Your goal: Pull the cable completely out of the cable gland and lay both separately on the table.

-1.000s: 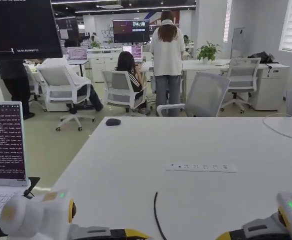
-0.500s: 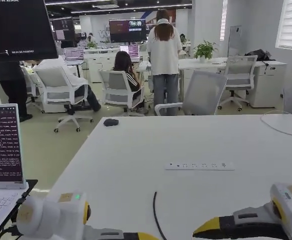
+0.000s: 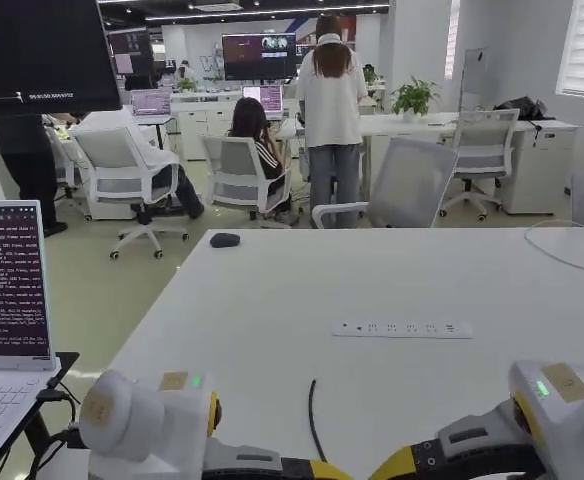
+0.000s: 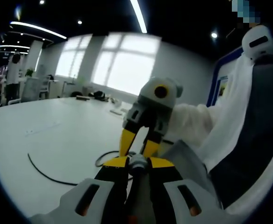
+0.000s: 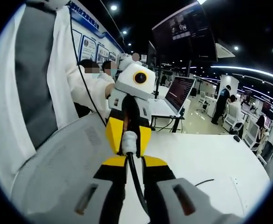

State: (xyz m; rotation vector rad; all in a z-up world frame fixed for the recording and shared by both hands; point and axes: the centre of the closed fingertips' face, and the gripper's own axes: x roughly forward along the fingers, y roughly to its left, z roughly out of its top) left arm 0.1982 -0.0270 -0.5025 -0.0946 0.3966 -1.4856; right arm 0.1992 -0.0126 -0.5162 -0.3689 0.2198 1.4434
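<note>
In the left gripper view, my left gripper (image 4: 137, 162) is shut on the pale grey cable gland (image 4: 137, 160), held above the table's near edge. The right gripper view shows that gland (image 5: 129, 142) between the left gripper's yellow jaws (image 5: 128, 135), with the black cable (image 5: 135, 179) running out of it and back between my right gripper's (image 5: 134, 161) jaws. Those jaws stand a little apart around the cable, with a gap showing beside it. In the head view the left gripper (image 3: 337, 470) and right gripper (image 3: 382, 466) meet tip to tip. The cable's loose end (image 3: 311, 420) lies on the white table (image 3: 272, 300).
A white power strip (image 3: 402, 329) lies mid-table, with a dark mouse (image 3: 225, 240) at the far left edge. A laptop (image 3: 7, 290) stands left of the table. A thin white cable loop (image 3: 562, 255) lies far right. Office chairs and people are beyond the table.
Both grippers have come further into the head view and closer together. The right gripper's tips have moved left until they meet the left gripper's tips.
</note>
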